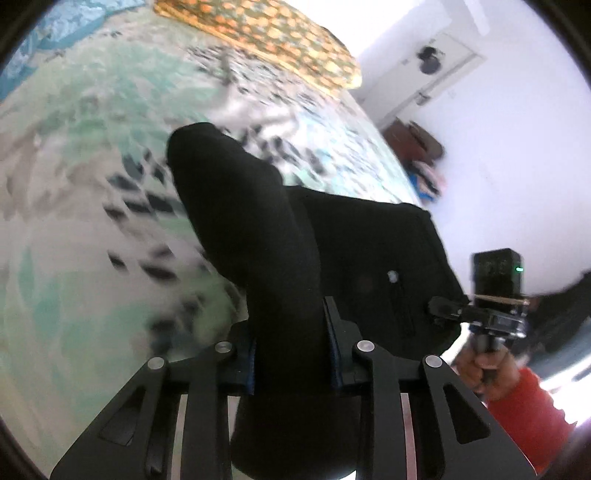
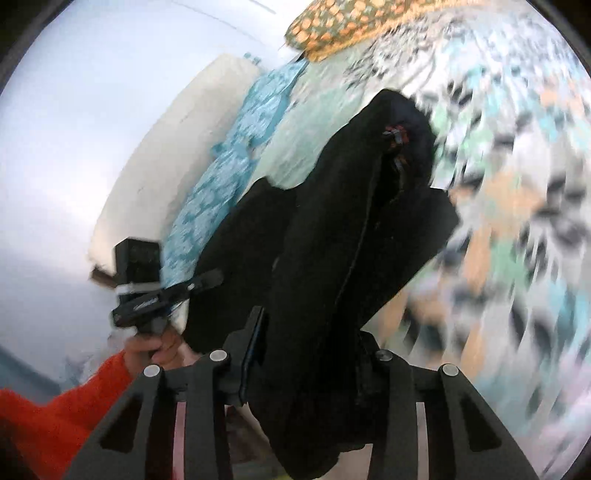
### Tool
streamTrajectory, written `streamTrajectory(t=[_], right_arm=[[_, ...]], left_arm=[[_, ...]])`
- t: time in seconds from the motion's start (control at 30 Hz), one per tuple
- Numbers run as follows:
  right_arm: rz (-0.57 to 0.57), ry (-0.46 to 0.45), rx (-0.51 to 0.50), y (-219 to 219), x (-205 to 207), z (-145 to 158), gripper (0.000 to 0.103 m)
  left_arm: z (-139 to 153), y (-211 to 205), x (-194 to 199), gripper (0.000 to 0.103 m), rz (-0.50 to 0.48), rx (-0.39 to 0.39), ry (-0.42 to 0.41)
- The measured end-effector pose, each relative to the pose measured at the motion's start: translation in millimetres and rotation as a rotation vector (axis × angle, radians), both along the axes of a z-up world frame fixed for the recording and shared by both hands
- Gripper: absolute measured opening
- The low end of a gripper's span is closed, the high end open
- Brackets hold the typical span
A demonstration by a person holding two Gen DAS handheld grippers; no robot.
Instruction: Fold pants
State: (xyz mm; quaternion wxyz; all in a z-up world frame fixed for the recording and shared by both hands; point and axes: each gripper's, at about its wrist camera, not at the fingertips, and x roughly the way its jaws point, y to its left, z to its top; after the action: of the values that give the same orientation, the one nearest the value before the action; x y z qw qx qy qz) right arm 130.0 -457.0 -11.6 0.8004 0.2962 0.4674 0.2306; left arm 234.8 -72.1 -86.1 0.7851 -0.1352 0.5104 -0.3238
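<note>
Orange pillow [image 1: 280, 40] beyond black pants [image 1: 258, 229] | patterned bedsheet [image 1: 92, 155] beneath | my left claw [image 1: 291, 354], right claw [image 2: 310, 354] both clamp pants, raised.

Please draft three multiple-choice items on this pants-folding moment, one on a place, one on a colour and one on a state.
1. Where does the orange-patterned cloth lie?
A. at the far end of the bed
B. between the gripper fingers
C. on the door

2. What colour are the pants?
A. white
B. red
C. black

3. What state is the left gripper in?
A. open with nothing between its fingers
B. closed on the pants
C. out of view

Answers:
1 A, since the left wrist view shows it beyond the pants, at the far edge of the patterned bedspread.
2 C, since the fabric is black in both views.
3 B, since black cloth fills the gap between its fingers; the right gripper grips the pants likewise.
</note>
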Motion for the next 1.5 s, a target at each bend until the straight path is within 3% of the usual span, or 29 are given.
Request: streamTrajectory(t=[0.1, 0.17, 0.2, 0.23, 0.27, 0.3, 0.4, 0.5, 0.57, 0.63, 0.7, 0.9, 1.03, 1.17, 1.5], right_arm=[[-0.118, 0.117, -0.157, -4, 23, -21, 0.06], [-0.17, 0.161, -0.214, -8, 16, -29, 0.071], [-0.199, 0.158, -0.194, -12, 4, -29, 0.072], [-0.219, 0.154, -0.187, -24, -8, -28, 0.078], [-0.244, 0.145, -0.204, -27, -21, -25, 0.088], [-0.271, 0.126, -0.244, -26, -36, -17, 0.092], [-0.343, 0.043, -0.414, -17, -75, 15, 0.103], [-0.396, -0.002, -0.627, 19, -113, 42, 0.103], [-0.385, -0.017, -0.71, 45, -127, 50, 0.103], [-0.38, -0.046, -0.71, 63, -144, 56, 0.103], [-0.368, -0.057, -0.732, 76, -159, 59, 0.103], [-0.338, -0.073, -0.749, 94, -189, 63, 0.103], [-0.355, -0.088, -0.767, 98, -200, 70, 0.103], [-0.368, -0.128, -0.789, 102, -207, 84, 0.103], [-0.36, -0.174, -0.835, 110, -210, 96, 0.103]], left_arm=[[-14, -10, 14, 0.044, 0.077, 0.2, -0.014], [-17, -13, 2, 0.045, 0.108, 0.354, -0.075], [-16, -12, -7, 0.054, 0.105, 0.37, -0.111], [-14, -9, -23, 0.072, 0.097, 0.385, -0.149], [-10, -6, -37, 0.08, 0.096, 0.412, -0.185], [-7, -5, -48, 0.086, 0.096, 0.432, -0.219], [9, -6, -81, 0.088, 0.09, 0.484, -0.332], [27, -14, -113, 0.1, 0.151, 0.561, -0.438], [41, -13, -125, 0.1, 0.165, 0.527, -0.45], [47, -12, -134, 0.1, 0.159, 0.452, -0.416], [47, -12, -139, 0.1, 0.164, 0.431, -0.373], [47, -13, -159, 0.099, 0.186, 0.446, -0.372], [61, -25, -171, 0.099, 0.189, 0.599, -0.439], [82, -16, -175, 0.102, 0.214, 0.477, -0.397], [101, -18, -183, 0.103, 0.25, 0.491, -0.422]])
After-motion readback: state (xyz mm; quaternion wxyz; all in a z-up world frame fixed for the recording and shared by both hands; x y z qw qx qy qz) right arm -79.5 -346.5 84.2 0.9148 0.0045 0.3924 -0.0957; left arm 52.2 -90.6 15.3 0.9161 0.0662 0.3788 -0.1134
